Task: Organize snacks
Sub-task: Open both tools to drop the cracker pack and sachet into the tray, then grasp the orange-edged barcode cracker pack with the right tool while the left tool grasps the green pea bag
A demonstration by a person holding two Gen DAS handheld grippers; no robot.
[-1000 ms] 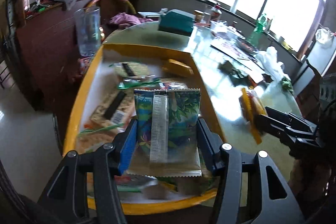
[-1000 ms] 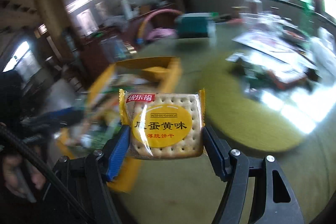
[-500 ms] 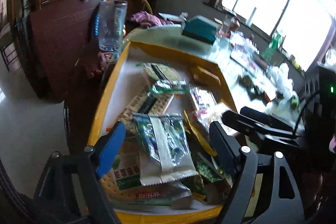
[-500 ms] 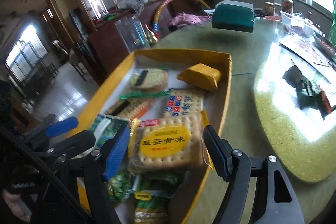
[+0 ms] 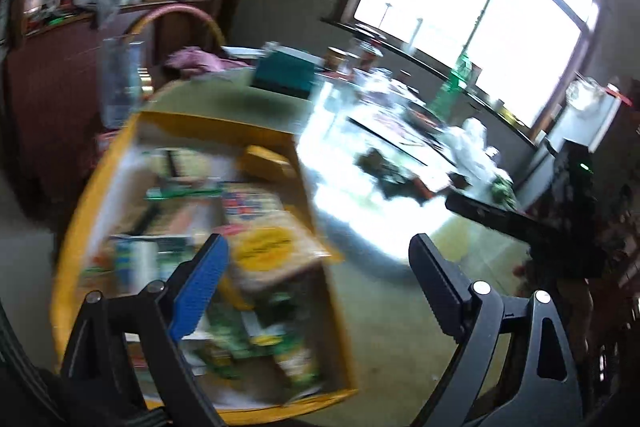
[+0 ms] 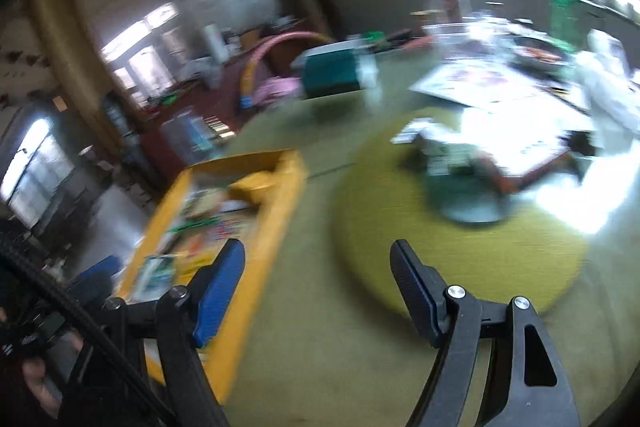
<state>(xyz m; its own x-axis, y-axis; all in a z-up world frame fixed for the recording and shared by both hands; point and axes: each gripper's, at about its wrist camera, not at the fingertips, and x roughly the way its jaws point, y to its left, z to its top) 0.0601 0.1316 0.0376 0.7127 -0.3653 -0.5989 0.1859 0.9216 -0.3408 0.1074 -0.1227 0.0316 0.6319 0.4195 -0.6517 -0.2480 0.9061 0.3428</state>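
Snacks (image 5: 224,267) fill the yellow box (image 5: 320,239) at lower left of the left wrist view, blurred; the cracker pack (image 5: 264,247) lies on top. Our left gripper (image 5: 316,279) gapes wide and carries nothing, so next we should reach for loose packets on the table (image 5: 380,327).

From the right wrist view, the box (image 6: 276,223) sits left of centre. Our right gripper (image 6: 316,283) is spread, empty, over bare green tabletop (image 6: 320,347); we should slow down before grasping.

Bright window (image 5: 472,27) lights a green table (image 6: 320,347) beside a dark wooden cabinet (image 5: 60,75).
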